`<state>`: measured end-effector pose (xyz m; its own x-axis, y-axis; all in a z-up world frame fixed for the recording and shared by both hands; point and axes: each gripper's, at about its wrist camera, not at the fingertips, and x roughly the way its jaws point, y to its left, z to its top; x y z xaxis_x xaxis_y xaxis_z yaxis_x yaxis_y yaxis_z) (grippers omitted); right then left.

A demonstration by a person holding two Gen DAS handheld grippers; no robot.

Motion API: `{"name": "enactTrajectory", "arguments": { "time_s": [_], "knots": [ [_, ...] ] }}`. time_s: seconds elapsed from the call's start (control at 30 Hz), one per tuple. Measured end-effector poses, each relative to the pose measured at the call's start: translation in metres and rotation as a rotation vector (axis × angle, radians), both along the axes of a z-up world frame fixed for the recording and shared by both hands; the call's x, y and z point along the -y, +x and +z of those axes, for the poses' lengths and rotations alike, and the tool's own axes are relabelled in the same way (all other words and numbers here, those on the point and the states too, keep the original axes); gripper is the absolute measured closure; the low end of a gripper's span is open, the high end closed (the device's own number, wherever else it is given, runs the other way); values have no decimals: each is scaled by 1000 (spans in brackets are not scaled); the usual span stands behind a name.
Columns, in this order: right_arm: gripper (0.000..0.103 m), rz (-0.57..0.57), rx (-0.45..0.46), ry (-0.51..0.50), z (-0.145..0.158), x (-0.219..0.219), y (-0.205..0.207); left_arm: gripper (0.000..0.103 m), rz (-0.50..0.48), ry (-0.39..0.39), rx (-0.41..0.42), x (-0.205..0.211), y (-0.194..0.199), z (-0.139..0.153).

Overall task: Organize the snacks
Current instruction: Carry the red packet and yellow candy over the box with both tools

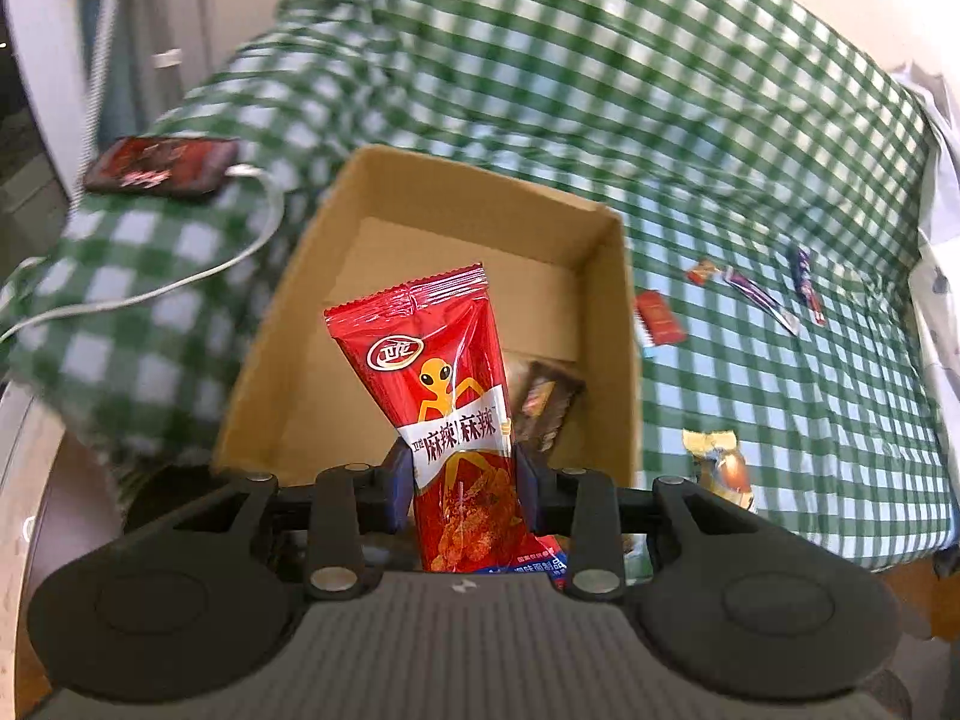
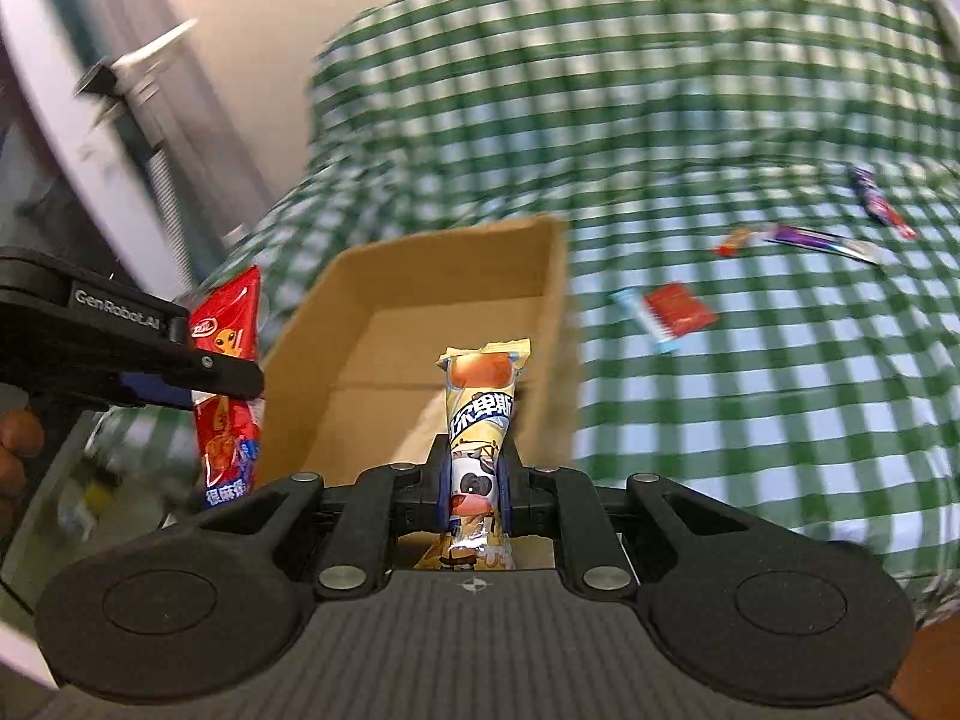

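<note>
My left gripper (image 1: 462, 468) is shut on a red spicy-snack packet (image 1: 447, 396) with an orange alien figure, held upright over the near edge of an open cardboard box (image 1: 618, 276). A brown wrapped snack (image 1: 546, 405) lies inside the box. My right gripper (image 2: 474, 480) is shut on a slim yellow packet (image 2: 480, 408) with a cow picture, upright above the same box (image 2: 552, 300). In the right wrist view the left gripper (image 2: 240, 378) with the red packet (image 2: 228, 330) hangs at the left of the box.
The box rests on a green checked cloth (image 1: 750, 138). Loose snacks lie to its right: a small red packet (image 1: 660, 318), two purple sticks (image 1: 762, 300), a gold-wrapped one (image 1: 720, 462). A phone (image 1: 162, 165) with a white cable (image 1: 180, 282) lies at the left.
</note>
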<state>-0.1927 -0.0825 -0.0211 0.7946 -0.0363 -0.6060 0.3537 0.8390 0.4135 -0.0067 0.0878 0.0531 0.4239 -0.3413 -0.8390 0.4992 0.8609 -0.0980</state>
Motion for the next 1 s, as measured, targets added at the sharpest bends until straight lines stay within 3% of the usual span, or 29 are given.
{"name": "enactTrajectory", "arguments": {
  "time_s": [0.33,1.0],
  "knots": [
    [88,62,-8,-104,29,-56,3,64,29,-76,11,-69,-15,-2],
    [88,67,-63,-148,31,-66,12,64,23,-108,3,-73,-10,-6]
  ]
}}
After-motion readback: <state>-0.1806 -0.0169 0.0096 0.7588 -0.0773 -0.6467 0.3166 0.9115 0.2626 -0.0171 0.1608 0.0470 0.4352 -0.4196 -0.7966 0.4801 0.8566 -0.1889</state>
